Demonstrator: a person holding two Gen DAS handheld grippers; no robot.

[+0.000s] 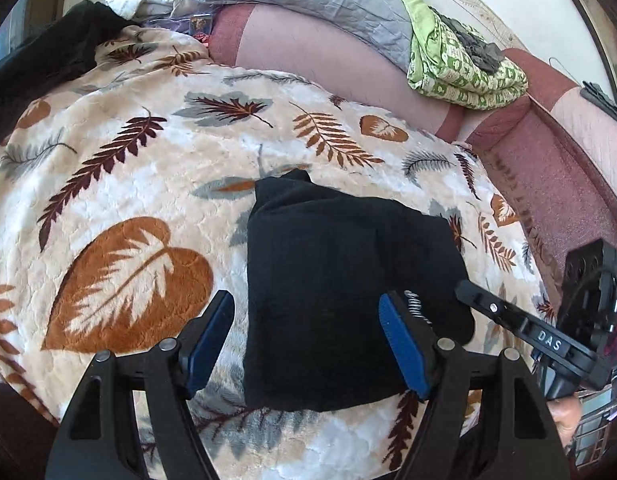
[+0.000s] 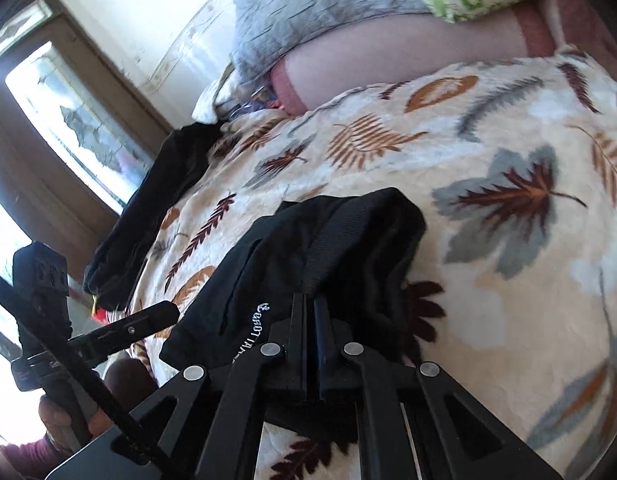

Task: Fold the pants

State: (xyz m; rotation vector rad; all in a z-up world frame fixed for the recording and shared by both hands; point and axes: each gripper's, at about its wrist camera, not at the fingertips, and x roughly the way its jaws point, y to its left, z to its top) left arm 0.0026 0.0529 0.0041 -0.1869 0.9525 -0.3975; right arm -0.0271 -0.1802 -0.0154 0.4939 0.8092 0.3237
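Observation:
The black pants (image 1: 340, 280) lie folded into a compact bundle on the leaf-patterned blanket (image 1: 148, 160). My left gripper (image 1: 308, 336) is open above the bundle's near left part, blue pads apart, holding nothing. My right gripper (image 2: 310, 308) is shut on the pants (image 2: 308, 240), pinching the waistband edge beside white lettering. The right gripper's body (image 1: 548, 332) shows at the right edge of the left wrist view. The left gripper (image 2: 156, 314) shows at the left of the right wrist view.
A second black garment (image 1: 48, 60) lies at the blanket's far left corner. A grey quilted pillow (image 1: 308, 4) and a green patterned cloth (image 1: 460, 64) rest on the pink sofa back (image 1: 308, 52). A window (image 2: 68, 120) is at the left.

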